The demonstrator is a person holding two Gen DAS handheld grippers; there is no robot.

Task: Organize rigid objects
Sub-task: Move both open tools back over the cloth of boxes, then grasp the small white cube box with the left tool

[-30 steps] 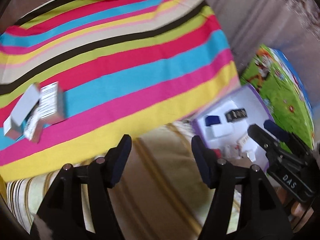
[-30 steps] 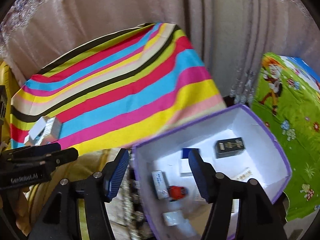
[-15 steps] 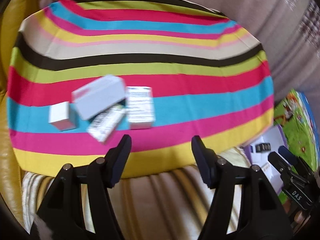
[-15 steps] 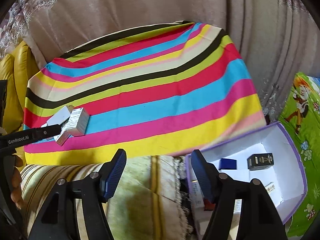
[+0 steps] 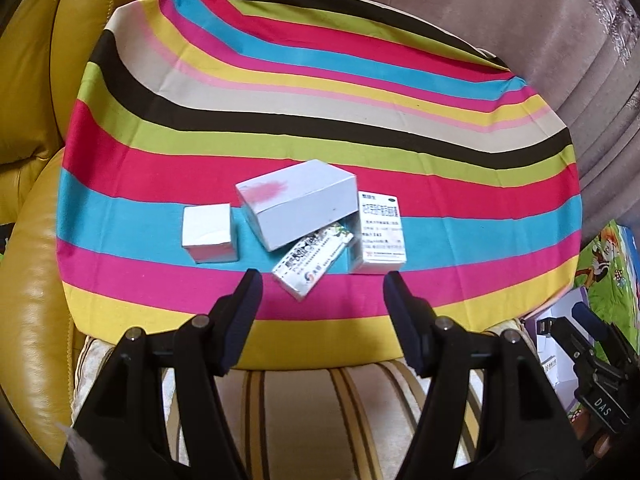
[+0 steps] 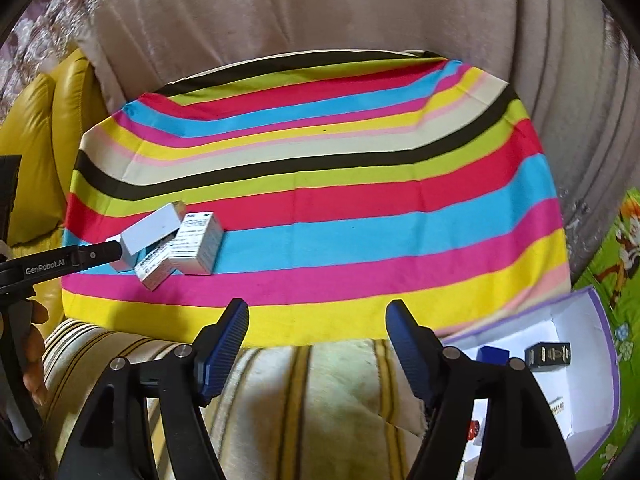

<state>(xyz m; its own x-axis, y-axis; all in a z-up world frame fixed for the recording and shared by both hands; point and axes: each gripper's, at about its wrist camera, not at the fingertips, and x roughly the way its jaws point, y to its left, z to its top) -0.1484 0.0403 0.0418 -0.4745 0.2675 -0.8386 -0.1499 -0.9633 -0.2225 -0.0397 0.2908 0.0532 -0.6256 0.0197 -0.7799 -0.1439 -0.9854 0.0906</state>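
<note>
1. Four small cardboard boxes sit clustered on a striped multicoloured cloth [image 5: 400, 152] over a table, a yellow leather armchair [image 5: 28, 208] to its left.
2. Leftmost is a small white cube box [image 5: 208, 232]; beside it a larger grey-white oblong box [image 5: 298, 204] leans over a printed white medicine carton [image 5: 312, 266]; a white text-covered box [image 5: 380, 232] touches that pair on the right.
3. Left gripper [image 5: 322, 300] hovers just before the cluster, jaws apart, holding nothing.
4. Right gripper [image 6: 316, 334], nothing between its fingers, has just been opening further.
5. Far right, a purple-rimmed white storage box [image 6: 580, 400] holds a black box [image 6: 549, 354] and a blue box [image 6: 494, 354].
</note>
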